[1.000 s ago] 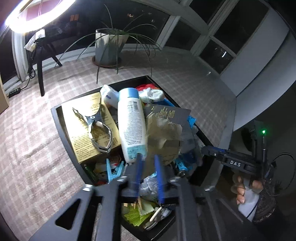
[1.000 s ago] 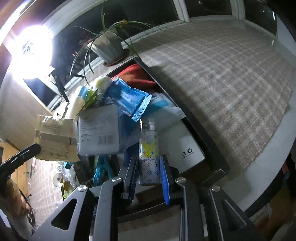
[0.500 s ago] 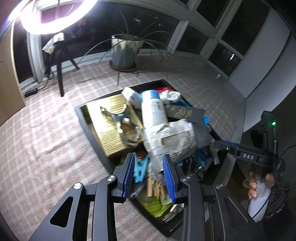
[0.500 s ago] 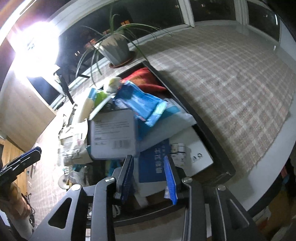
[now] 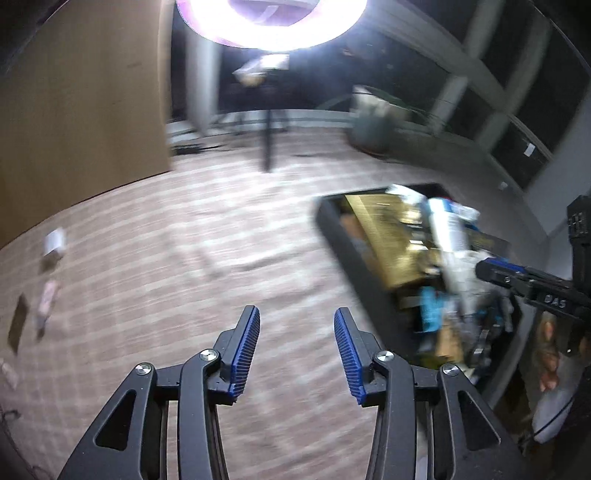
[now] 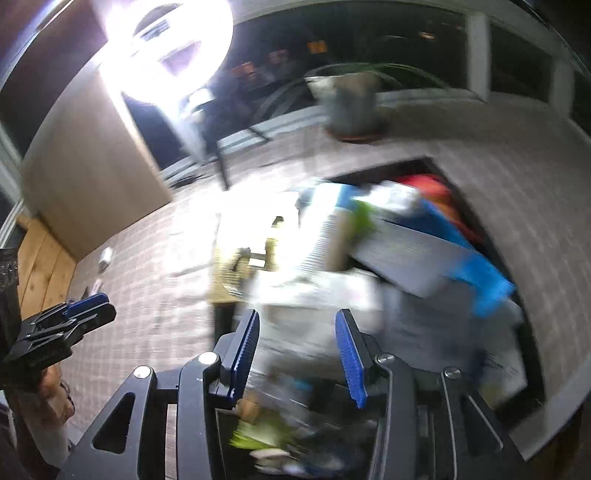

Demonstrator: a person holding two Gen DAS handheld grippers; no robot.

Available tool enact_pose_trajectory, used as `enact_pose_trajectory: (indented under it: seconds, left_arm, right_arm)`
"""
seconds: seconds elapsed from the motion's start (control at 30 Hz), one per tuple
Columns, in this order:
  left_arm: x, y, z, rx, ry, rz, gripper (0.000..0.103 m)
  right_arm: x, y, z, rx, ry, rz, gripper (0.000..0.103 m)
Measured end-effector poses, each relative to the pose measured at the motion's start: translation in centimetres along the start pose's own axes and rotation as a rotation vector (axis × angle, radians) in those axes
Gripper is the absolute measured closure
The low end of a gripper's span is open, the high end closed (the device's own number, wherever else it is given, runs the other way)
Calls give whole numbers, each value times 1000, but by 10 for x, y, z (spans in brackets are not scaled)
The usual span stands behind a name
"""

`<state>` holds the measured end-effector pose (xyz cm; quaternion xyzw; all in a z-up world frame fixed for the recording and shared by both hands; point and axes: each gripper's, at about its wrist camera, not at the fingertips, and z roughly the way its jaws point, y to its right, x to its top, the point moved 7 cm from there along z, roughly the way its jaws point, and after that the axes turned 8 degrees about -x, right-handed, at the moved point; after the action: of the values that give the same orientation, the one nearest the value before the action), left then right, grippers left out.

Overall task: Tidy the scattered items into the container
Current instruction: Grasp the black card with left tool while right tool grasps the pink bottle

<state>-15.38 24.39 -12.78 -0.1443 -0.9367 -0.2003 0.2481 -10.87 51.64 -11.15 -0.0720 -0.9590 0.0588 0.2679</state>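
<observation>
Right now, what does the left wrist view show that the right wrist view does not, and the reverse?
Only the left wrist view: several small items scattered on the checked cloth, and the empty left gripper, jaws opening. Only the right wrist view: a red item and blue packet in the container. Both share: the black container, the ring light and the potted plant.

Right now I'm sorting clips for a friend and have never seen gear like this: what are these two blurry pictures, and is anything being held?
No robot: a person holds a two-finger gripper in each hand, with a fisheye camera on each. The left camera shows the left gripper over the checked cloth, jaws opening, nothing between them. The right camera shows the right gripper above the full black container, jaws opening, gripping nothing. A few small items lie scattered on the cloth at far left.
</observation>
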Motion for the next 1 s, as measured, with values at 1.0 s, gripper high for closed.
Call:
enact_pose_trajectory:
  seconds: [1.0]
  left_arm:
    - [-63, -428, -79, 248, -226, -76, 43]
  right_arm:
    - [-14, -464, 168, 193, -309, -263, 58]
